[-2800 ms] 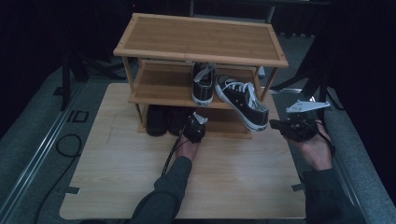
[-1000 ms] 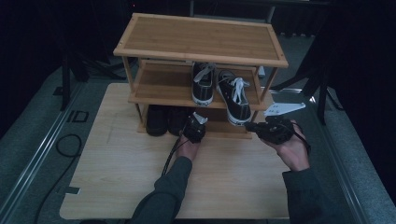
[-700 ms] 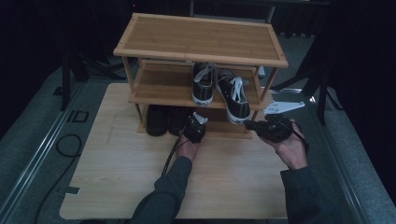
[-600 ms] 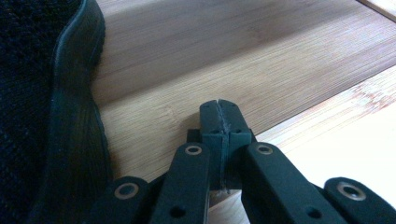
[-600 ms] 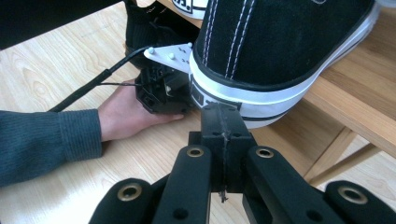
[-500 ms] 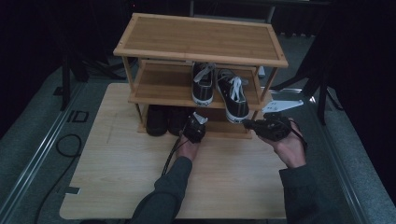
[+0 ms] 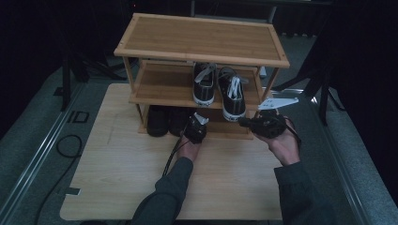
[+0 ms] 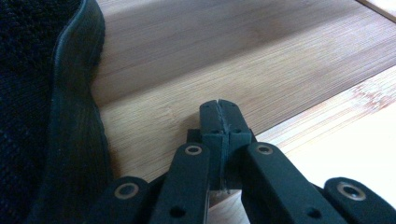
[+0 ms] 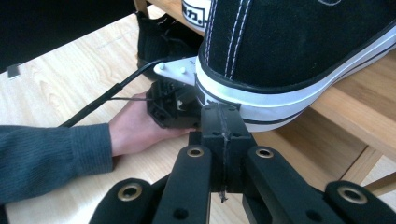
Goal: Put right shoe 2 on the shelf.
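Right tongs (image 7: 244, 123) are shut, empty, tips at the heel of the right sneaker (image 7: 233, 93) on the rack's (image 7: 202, 44) mid shelf; the shoe lies at approx 11 o'clock from them, long axis running 12–6, heel hanging slightly over the shelf's front edge. Left tongs (image 7: 195, 125) are also shut w/ nothing held, parked low by the black shoes (image 7: 164, 121) on the bottom shelf, so the right hand (image 7: 284, 145) is nearer & prob. best placed to nudge the heel toward 12. The other sneaker (image 7: 204, 84) sits just beside, at its 9 o'clock.

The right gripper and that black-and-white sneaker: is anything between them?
Nothing: in the right gripper view the shut right gripper meets the sneaker's white sole edge.
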`<act>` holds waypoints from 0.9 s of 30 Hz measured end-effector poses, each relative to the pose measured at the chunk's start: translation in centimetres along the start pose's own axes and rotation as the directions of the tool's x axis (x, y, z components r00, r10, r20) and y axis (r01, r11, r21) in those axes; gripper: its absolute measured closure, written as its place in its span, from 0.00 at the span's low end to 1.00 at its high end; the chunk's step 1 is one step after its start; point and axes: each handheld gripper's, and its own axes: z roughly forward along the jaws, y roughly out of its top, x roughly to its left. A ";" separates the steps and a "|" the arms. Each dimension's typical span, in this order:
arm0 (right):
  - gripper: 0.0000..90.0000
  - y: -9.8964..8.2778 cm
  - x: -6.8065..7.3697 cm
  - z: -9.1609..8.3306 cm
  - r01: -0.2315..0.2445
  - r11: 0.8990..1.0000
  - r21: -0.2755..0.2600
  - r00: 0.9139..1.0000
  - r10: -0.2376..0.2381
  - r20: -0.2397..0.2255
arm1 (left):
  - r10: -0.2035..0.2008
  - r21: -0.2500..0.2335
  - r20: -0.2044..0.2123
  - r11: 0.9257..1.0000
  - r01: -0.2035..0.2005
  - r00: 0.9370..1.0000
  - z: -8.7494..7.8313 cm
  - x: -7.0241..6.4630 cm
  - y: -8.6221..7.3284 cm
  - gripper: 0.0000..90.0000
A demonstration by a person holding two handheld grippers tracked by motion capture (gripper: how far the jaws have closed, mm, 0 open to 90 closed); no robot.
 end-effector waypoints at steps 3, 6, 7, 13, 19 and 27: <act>1.00 0.1 -0.1 0.3 -0.002 1.000 0.003 1.000 0.002 -0.006 | 0.001 0.001 0.000 1.000 -0.001 1.000 0.0 0.0 0.0 1.00; 1.00 0.3 -0.1 0.5 0.001 1.000 0.002 1.000 -0.001 -0.005 | 0.002 0.001 -0.001 1.000 -0.002 1.000 0.0 0.0 0.0 1.00; 1.00 0.3 0.0 0.5 0.005 1.000 0.001 1.000 -0.005 -0.001 | 0.003 0.002 -0.002 1.000 -0.003 1.000 0.0 0.0 0.0 1.00; 1.00 0.7 0.0 0.8 0.001 1.000 -0.008 1.000 -0.001 0.003 | -0.005 -0.006 -0.004 1.000 0.005 1.000 0.0 -0.1 0.0 1.00; 1.00 0.8 0.0 1.2 -0.004 1.000 -0.013 1.000 0.004 0.001 | -0.006 -0.007 -0.005 1.000 0.006 1.000 0.0 -0.1 0.0 1.00; 1.00 1.2 0.1 1.7 -0.005 1.000 -0.015 1.000 0.005 0.007 | -0.008 -0.009 -0.006 1.000 0.008 1.000 0.1 -0.1 0.0 1.00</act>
